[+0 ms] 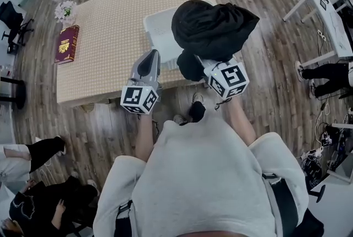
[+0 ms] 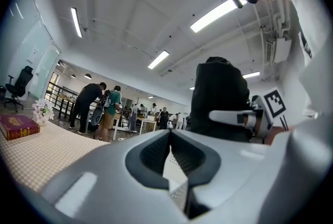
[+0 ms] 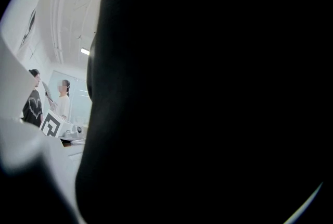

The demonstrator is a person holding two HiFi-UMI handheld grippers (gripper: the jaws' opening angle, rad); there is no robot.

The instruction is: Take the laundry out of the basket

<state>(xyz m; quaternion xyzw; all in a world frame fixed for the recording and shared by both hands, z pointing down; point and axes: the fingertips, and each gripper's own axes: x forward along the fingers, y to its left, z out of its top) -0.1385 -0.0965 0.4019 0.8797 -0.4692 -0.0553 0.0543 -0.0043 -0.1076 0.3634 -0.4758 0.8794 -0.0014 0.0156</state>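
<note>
A black garment [image 1: 212,29] is being held bunched in the closed fingers of the right gripper [image 1: 209,66], above the white basket [image 1: 157,23] at the bench's [image 1: 110,48] near edge; the left gripper [image 1: 151,59], fingers pressed together and empty, is being held beside the basket

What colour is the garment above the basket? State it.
Black. The garment shows best in the head view.

Bright even indoor light from ceiling strip lights [image 2: 216,12], glare blooming on the tubes, strong fisheye bending with dark corners, near foreground blurred, right gripper view almost blacked out by the black garment [image 3: 208,92]
</note>
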